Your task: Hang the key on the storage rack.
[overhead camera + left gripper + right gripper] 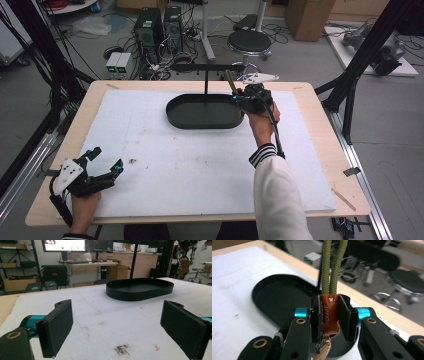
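Left tool (102,162) rests near the bench's (320,150) near-left edge, jaws spread wide with nothing between them, a small dark smudge (122,349) on the white mat (175,165) just ahead and open mat beyond it up to the black oval tray (140,288). Right tool (329,315) is clenched on the brown leather tab (329,315) of an olive cord loop (333,267), held above the tray's right end near the far edge. Beyond the bench: a black stand (206,67), a stool (249,42), computer towers (159,25), cables on the floor.

black stool (249,41), computer towers (159,26), perhaps monitors (77,245)
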A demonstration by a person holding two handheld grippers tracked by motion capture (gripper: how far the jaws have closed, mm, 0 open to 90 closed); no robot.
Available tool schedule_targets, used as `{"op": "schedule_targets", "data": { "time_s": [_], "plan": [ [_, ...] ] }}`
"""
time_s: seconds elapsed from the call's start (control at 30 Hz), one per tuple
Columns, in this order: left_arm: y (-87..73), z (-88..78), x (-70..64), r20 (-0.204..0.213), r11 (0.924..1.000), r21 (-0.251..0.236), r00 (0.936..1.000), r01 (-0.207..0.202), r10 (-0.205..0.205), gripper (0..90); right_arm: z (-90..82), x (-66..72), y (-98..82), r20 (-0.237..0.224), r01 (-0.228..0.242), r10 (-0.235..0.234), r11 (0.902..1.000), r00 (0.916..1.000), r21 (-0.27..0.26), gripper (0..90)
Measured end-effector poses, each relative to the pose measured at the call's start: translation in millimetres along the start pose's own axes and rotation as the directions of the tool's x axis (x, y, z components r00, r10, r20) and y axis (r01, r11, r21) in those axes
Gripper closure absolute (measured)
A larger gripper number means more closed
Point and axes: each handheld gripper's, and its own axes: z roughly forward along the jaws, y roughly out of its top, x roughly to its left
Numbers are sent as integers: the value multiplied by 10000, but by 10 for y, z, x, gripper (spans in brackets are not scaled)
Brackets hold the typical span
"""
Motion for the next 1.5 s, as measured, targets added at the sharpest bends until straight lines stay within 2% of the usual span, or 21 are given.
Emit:
{"op": "schedule_targets", "data": {
  "time_s": [0.03, 0.07, 0.27, 0.7, 1.1, 1.5],
  "plan": [
    [-1, 1, 0, -14, 10000, -16, 10000, 4, -4, 115, -9, -1, 3, 94, -83, 83, 10000, 9999, -53, 735],
    [0, 1, 1, -14, 10000, -13, 10000, 6, -6, 115, -21, -3, 7, 438, -118, 126, 9998, 9990, -176, 735],
    [0, 1, -2, 6, 10000, -22, 10000, -7, 7, 115, -33, -28, 7, 990, -402, 449, 9980, 9941, -488, 735],
    [-1, 2, -1, -11, 10000, -17, 10000, 0, 0, 115, 22, -70, -10, 2028, -419, 513, 9978, 9779, -505, 734],
    [0, 1, 0, 8, 10000, 0, 10000, -19, 19, 115, 205, -120, -75, 2172, -758, 830, 9963, 9726, -414, 734],
    [0, 1, -1, 7, 10000, 9, 10000, -26, 26, 115, 354, -115, -121, 2209, -802, 845, 9964, 9716, -284, 734]
  ]
}}
